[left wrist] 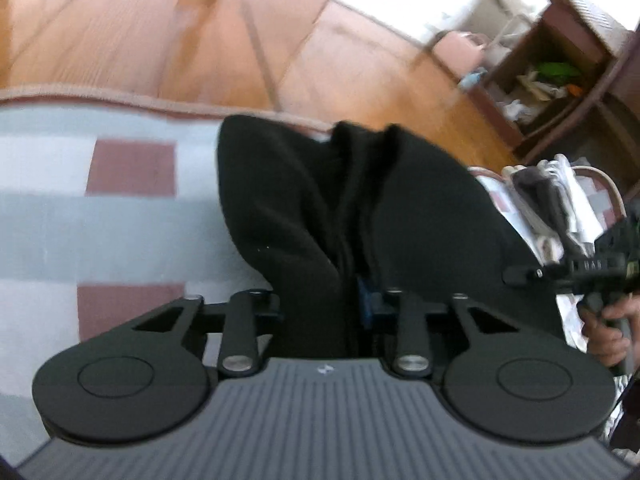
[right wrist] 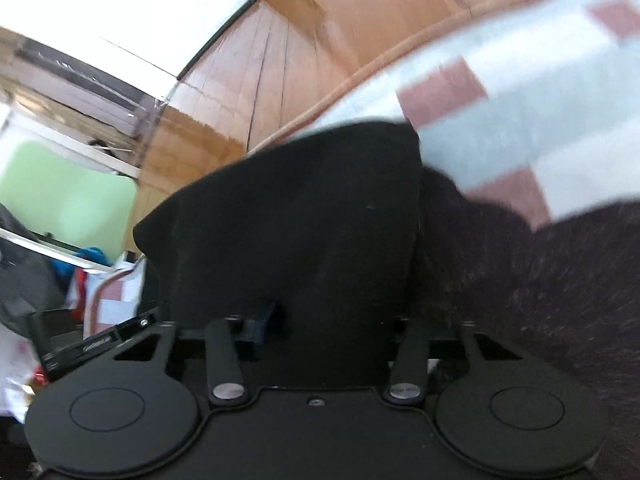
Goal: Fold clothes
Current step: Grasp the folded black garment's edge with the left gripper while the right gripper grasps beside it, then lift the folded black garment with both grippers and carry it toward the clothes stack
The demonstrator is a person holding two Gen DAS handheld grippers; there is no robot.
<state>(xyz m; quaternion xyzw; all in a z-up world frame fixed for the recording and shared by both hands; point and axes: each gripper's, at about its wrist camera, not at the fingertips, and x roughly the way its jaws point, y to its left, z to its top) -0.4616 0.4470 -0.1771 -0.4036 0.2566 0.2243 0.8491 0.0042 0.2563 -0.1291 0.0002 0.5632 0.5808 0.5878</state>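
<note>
A black garment (left wrist: 304, 208) rises in thick folds from between the fingers of my left gripper (left wrist: 332, 312), which is shut on a bunch of it; only a blue pad (left wrist: 365, 300) shows beside the cloth. In the right wrist view the same black garment (right wrist: 300, 220) drapes over my right gripper (right wrist: 332, 320), which is shut on it, with one blue pad (right wrist: 266, 320) showing at its left. The right gripper (left wrist: 580, 272) also appears at the right edge of the left wrist view, held by a hand (left wrist: 608, 336). Both grippers hold the cloth above a checked bedspread (left wrist: 80, 220).
The bedspread (right wrist: 520, 100) has grey, white and maroon squares and a pink edge. Beyond it lies a wooden floor (left wrist: 160, 20). A dark wooden cabinet (left wrist: 560, 60) with clutter stands at the far right. Folded clothes (left wrist: 560, 200) lie on the bed. Dark fuzzy cloth (right wrist: 560, 280) fills the right.
</note>
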